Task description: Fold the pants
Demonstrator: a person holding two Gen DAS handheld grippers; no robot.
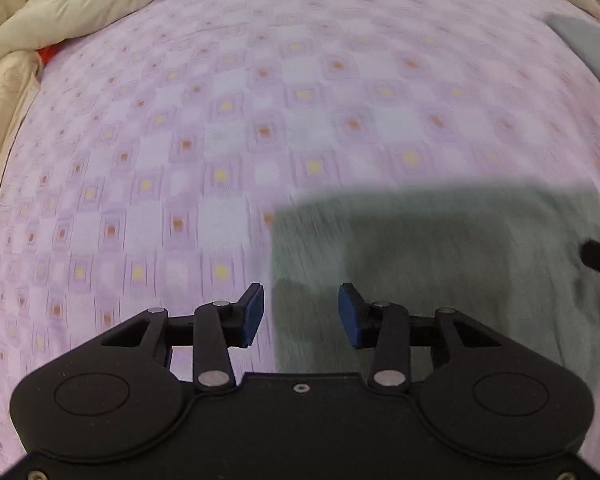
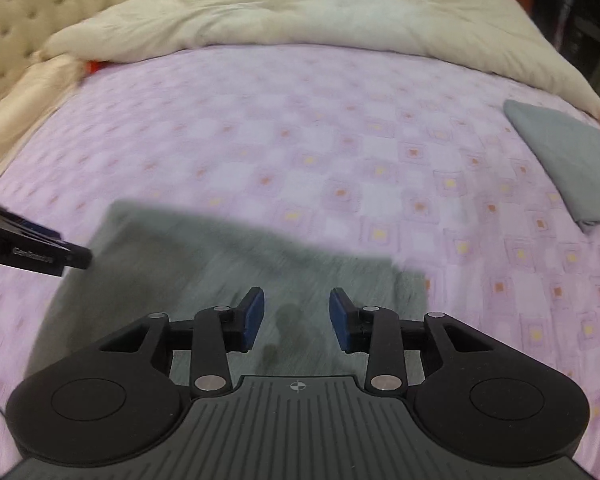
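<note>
Pants (image 2: 228,264) lie flat on bed (image 2: 300,152), pink check sheet, cream duvet (image 2: 300,12) at far end, grey cloth (image 2: 568,164) w/ it. My left gripper (image 1: 301,316) & right gripper (image 2: 297,318) both open, empty, over pants.

Black tongs (image 1: 301,316), blue pads (image 2: 254,319), silver rivets

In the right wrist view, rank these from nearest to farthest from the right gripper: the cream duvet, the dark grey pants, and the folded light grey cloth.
From the right gripper:
1. Dark grey pants, directly beneath the open jaws.
2. Folded light grey cloth, off to the right on the bedsheet.
3. Cream duvet, bunched along the far edge of the bed.
</note>
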